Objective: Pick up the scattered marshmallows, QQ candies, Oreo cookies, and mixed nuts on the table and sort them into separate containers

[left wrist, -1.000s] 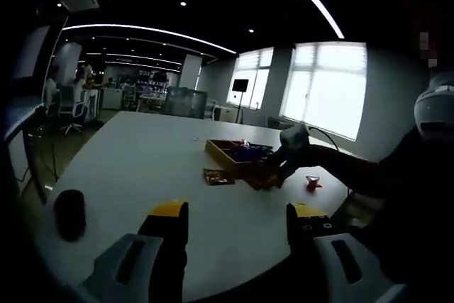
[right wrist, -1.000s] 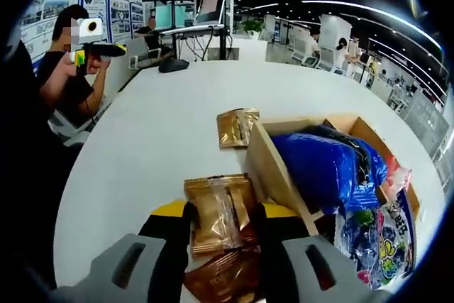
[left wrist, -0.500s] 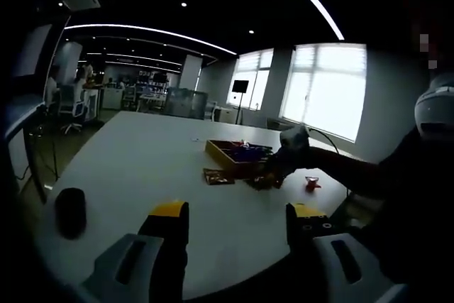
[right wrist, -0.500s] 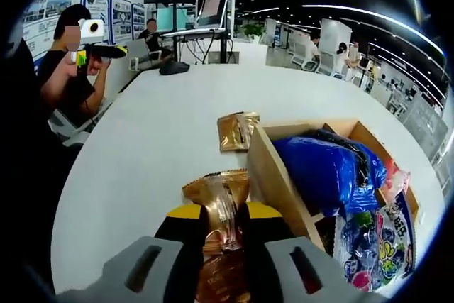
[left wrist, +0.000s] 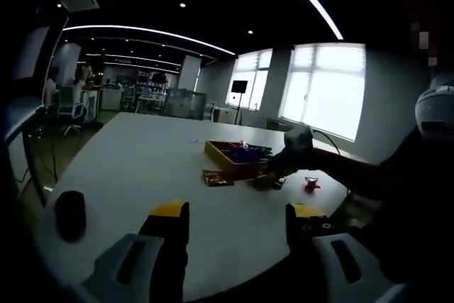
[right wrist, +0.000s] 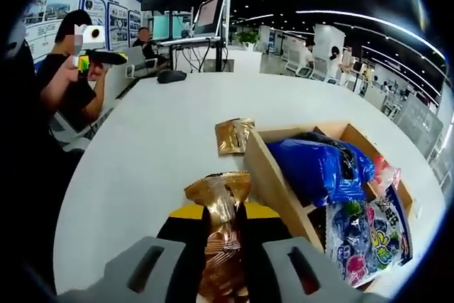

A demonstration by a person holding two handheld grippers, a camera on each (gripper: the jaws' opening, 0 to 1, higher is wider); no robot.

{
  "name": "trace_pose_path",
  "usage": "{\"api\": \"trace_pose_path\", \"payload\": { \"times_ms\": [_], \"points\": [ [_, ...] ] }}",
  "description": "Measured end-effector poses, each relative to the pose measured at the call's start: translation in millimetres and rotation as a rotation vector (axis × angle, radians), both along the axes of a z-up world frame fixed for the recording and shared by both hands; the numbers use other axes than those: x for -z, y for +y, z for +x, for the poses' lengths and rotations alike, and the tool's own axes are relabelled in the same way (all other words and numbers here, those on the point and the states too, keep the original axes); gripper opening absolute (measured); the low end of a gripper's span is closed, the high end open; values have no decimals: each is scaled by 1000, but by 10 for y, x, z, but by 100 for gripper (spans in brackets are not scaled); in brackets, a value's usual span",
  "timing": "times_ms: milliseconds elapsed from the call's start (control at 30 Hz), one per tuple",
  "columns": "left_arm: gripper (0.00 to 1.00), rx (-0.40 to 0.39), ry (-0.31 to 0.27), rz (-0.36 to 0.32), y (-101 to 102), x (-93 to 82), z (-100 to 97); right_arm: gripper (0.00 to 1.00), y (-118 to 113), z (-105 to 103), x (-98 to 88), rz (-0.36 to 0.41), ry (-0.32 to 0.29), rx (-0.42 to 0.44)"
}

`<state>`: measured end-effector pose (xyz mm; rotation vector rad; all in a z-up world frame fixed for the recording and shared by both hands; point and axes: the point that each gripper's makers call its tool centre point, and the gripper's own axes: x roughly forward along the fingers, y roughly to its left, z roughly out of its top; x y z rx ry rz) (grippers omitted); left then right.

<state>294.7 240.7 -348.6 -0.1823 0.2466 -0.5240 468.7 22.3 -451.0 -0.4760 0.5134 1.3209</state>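
In the right gripper view my right gripper [right wrist: 223,219] is shut on a gold-brown nut packet [right wrist: 220,200], lifted a little off the white table [right wrist: 142,147]. A second gold packet [right wrist: 233,136] lies flat beyond it, beside the wooden box [right wrist: 273,175]. The box holds blue packets [right wrist: 316,164] and colourful candy bags [right wrist: 369,235]. In the left gripper view my left gripper [left wrist: 234,211] hangs open over the near table edge, far from the box [left wrist: 230,152]. There the right gripper [left wrist: 294,148] reaches in by the packets [left wrist: 216,177].
A black mouse-like object [left wrist: 69,212] lies near the left jaw. A small red item [left wrist: 311,182] sits at the table's right edge. A person [right wrist: 67,69] holding the other gripper sits at the table's left end, and a dark object [right wrist: 172,75] lies on the far table.
My right gripper has closed on the nut packet and raised it slightly off the table. The left gripper stayed still and open.
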Motion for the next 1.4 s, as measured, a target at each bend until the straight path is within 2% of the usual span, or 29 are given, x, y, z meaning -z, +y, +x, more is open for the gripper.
{"api": "trace_pose_path", "payload": {
  "times_ms": [267, 500, 1000, 1167, 1400],
  "points": [
    [59, 2, 2, 5, -14, -3, 9, 14, 41, 31, -209, 60, -12, 3],
    [59, 3, 11, 6, -12, 32, 4, 14, 63, 29, -331, 75, -19, -4],
    [58, -4, 9, 15, 11, 17, -30, 14, 22, 248, -629, 145, -43, 25],
    [58, 0, 9, 14, -9, 24, -28, 14, 25, 272, -689, 157, -40, 24],
    [58, 2, 11, 15, -12, 24, -9, 14, 28, 302, -877, 215, -42, 27]
  ]
}}
